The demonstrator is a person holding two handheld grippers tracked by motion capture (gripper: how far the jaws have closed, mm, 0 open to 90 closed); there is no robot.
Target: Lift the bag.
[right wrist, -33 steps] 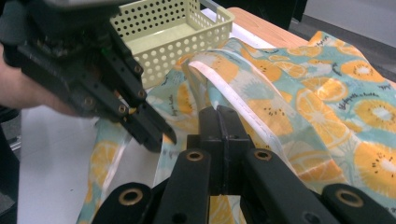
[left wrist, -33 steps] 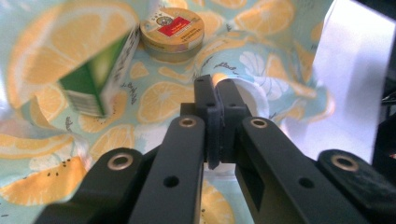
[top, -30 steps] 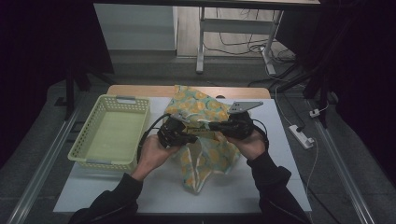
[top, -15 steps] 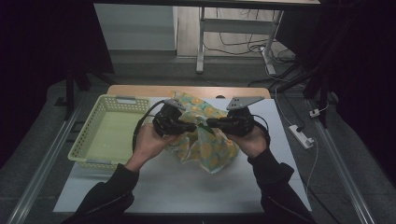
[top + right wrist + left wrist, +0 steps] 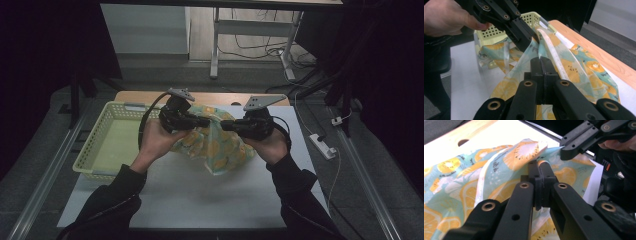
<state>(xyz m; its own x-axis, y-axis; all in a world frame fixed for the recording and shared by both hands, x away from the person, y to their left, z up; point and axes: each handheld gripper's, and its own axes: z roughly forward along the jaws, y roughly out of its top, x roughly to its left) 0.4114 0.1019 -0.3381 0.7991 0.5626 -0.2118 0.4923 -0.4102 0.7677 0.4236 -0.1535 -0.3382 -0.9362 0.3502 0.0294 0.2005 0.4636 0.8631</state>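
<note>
A cloth (image 5: 220,150) printed with orange slices on pale teal hangs bunched between my two grippers, its lower part drooping toward the white board. My left gripper (image 5: 204,121) is shut on one top edge of it, my right gripper (image 5: 225,125) on another, tips almost facing each other. In the left gripper view the jaws (image 5: 539,164) meet tightly on a fold of the cloth (image 5: 499,170), with the right gripper (image 5: 571,147) pinching it farther off. The right gripper view has its jaws (image 5: 540,60) shut on the cloth (image 5: 579,70), and the left gripper (image 5: 520,33) grips a fold beyond.
A pale yellow perforated basket (image 5: 95,142) stands on the left of the white board (image 5: 200,205), close beside the left hand; its rim (image 5: 534,16) lies behind the cloth. A wooden table edge (image 5: 599,60) runs along the far side. A power strip (image 5: 322,146) lies right of the board.
Both hands have risen, lifting the cloth from lying spread on the board into a hanging bunch. The left hand has also shifted a little back.
</note>
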